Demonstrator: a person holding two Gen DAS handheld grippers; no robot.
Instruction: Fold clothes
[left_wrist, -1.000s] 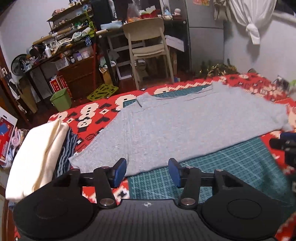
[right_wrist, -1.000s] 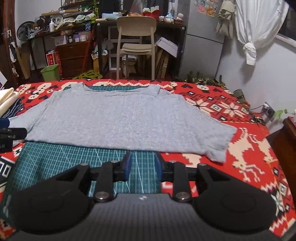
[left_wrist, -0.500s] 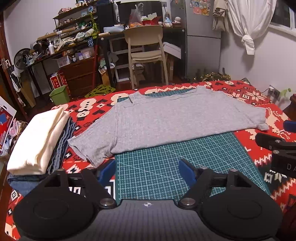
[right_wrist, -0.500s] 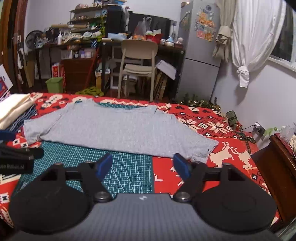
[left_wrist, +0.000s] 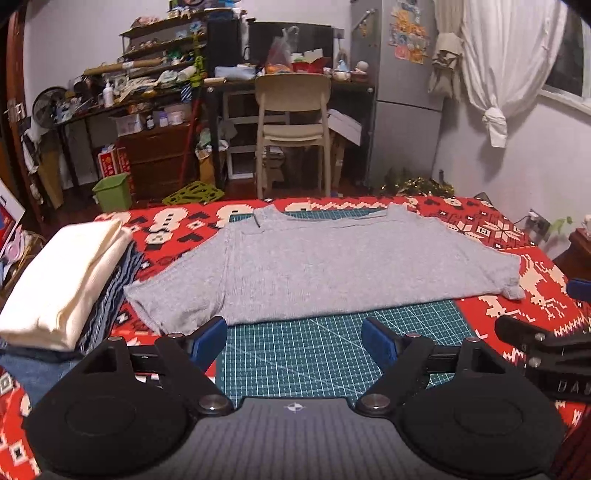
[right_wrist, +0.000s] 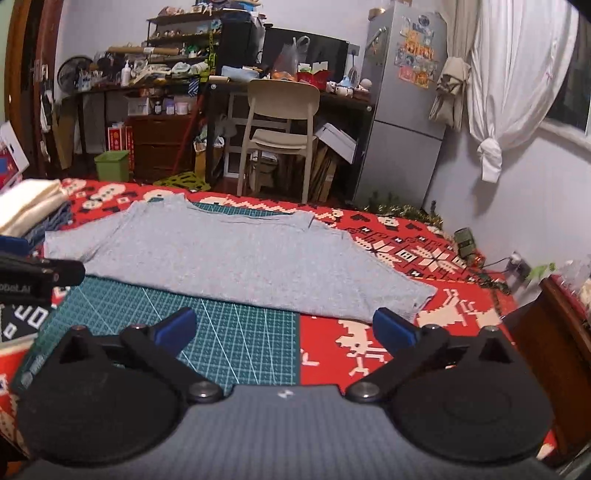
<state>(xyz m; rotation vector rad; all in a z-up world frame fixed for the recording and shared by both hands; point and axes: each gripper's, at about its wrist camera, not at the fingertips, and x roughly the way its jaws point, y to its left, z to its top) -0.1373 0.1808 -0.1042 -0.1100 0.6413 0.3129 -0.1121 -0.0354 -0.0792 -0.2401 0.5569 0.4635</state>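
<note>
A grey short-sleeved shirt (left_wrist: 325, 269) (right_wrist: 229, 264) lies flat across a green cutting mat (left_wrist: 332, 350) (right_wrist: 236, 332) on a red patterned blanket, folded so its lower edge runs along the mat. My left gripper (left_wrist: 294, 338) hangs open above the mat, just short of the shirt's near edge. My right gripper (right_wrist: 284, 330) is also open, wide, near the shirt's right sleeve (right_wrist: 399, 299). Nothing sits between either pair of blue pads. The right gripper's arm (left_wrist: 546, 343) shows at the right edge of the left wrist view.
A stack of folded clothes (left_wrist: 62, 280) (right_wrist: 29, 206), cream on top, sits at the blanket's left edge. Beyond the bed stand a beige chair (left_wrist: 293, 125), a cluttered desk, shelves, a fridge (left_wrist: 402, 92) and a green bin (left_wrist: 112, 192). A wooden cabinet (right_wrist: 554, 325) is at the right.
Both grippers have pulled back and risen from the shirt's near edge. Their jaws have spread from nearly shut to wide open. The shirt lies still.
</note>
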